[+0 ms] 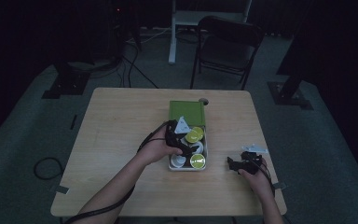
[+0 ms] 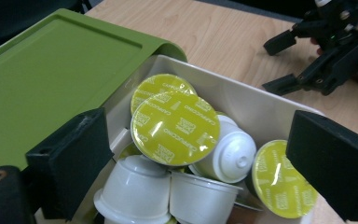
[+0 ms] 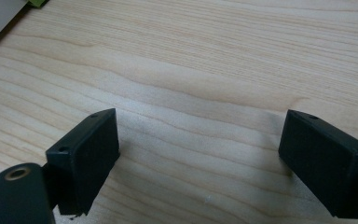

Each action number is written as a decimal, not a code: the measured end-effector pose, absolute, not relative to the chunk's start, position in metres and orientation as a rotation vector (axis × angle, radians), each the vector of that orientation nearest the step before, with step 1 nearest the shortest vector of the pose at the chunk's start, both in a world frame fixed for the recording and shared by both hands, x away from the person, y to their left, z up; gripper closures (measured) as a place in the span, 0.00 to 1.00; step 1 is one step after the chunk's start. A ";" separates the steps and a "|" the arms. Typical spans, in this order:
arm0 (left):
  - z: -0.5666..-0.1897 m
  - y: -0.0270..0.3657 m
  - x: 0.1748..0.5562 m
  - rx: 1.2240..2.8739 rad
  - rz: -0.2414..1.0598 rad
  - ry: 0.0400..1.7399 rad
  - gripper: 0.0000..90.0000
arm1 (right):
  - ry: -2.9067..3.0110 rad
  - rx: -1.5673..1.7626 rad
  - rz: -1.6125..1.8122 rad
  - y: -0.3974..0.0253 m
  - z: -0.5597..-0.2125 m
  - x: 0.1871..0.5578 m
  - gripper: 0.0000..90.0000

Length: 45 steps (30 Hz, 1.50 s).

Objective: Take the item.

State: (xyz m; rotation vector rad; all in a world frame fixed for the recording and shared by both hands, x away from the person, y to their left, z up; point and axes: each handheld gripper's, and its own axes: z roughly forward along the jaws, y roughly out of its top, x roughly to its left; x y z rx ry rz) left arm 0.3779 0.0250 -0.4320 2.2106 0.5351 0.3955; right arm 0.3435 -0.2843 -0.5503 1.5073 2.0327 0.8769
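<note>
Right now my left gripper hangs over the white capsule box, its jaws spread wide and holding nothing. Between them sits a coffee capsule tilted up so its round yellow-green foil lid faces me; the foil is glossy, catches a bright glare, and carries repeated pale print that reads like "cappuccino". A second foil lid of the same colour peeks out from behind it, and another lidded capsule leans against the box wall near my other jaw. Around them lie white plastic capsules turned so their ribbed cup bodies and flat bottoms show, one with a small dimple in its base. All are heaped loosely, touching one another, inside the box. The box's green lid stands swung open on the far side, flat-panelled with a raised rim. From the high view the box sits near the middle of the wooden table, a little toward its near edge, with the green lid lying toward the far edge. My right gripper rests low over bare tabletop toward the near right corner, well apart from the box, jaws wide open and empty, with pale wood grain beneath them.
</note>
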 end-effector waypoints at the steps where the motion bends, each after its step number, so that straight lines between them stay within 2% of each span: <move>1: -0.433 0.024 0.379 2.208 0.386 0.534 0.08 | 2.033 1.507 0.877 -0.284 -0.550 0.344 0.13; 6: -0.437 0.018 0.384 2.244 0.391 0.530 0.08 | 2.033 1.507 0.877 -0.284 -0.550 0.343 0.13; 13: -0.440 0.014 0.390 2.268 0.389 0.545 0.17 | 2.032 1.506 0.877 -0.284 -0.550 0.344 0.13; 22: -0.448 0.009 0.395 2.322 0.369 0.534 0.20 | 2.032 1.506 0.877 -0.284 -0.550 0.344 0.13; 26: -0.447 0.006 0.397 2.315 0.356 0.562 0.26 | 2.032 1.507 0.878 -0.284 -0.550 0.344 0.13; 28: -0.446 0.006 0.397 2.312 0.362 0.573 0.33 | 2.032 1.506 0.877 -0.284 -0.550 0.344 0.13; 33: -0.441 0.009 0.397 2.329 0.382 0.570 0.43 | 2.032 1.507 0.878 -0.284 -0.550 0.344 0.13; 45: -0.430 0.009 0.389 2.309 0.373 0.570 0.43 | 2.032 1.507 0.878 -0.284 -0.550 0.344 0.13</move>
